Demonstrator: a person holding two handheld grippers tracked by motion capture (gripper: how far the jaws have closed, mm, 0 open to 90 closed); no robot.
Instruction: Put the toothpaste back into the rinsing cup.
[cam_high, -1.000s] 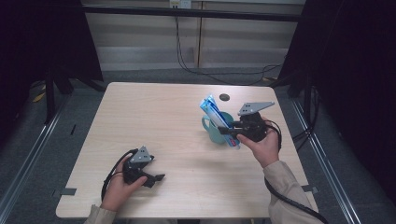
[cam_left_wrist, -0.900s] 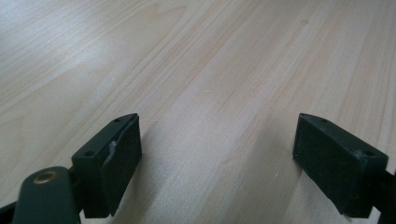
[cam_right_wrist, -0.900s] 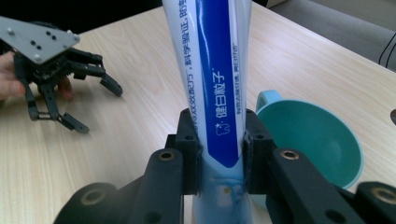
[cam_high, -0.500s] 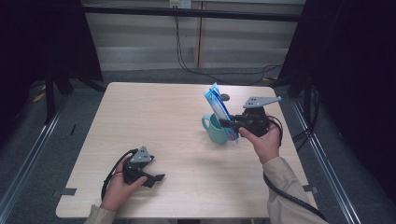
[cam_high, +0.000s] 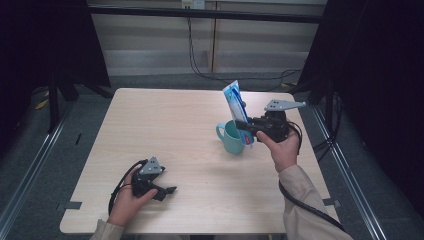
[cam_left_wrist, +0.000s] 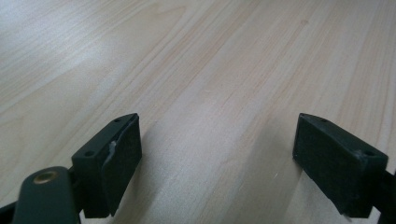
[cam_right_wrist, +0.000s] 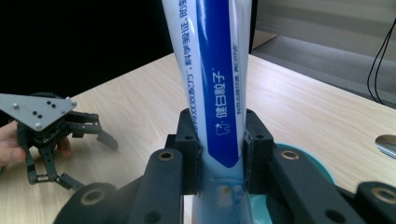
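A blue and white toothpaste tube stands nearly upright, its lower end over the teal mug. My right gripper is shut on the tube's lower part, both pads pressed against its sides. The mug's rim shows just behind the jaws in the right gripper view. My left gripper rests on the table near the front left, open, with bare wood between its jaws. The left gripper also appears far off in the right gripper view.
A small dark round object lies on the light wooden table behind the mug. Dark curtains and metal rails border the table. Cables trail from both grippers toward the person's sleeves.
The right gripper has lifted and swung the tube from leaning low over the mug to nearly upright, shifting slightly right. The left gripper has stayed still.
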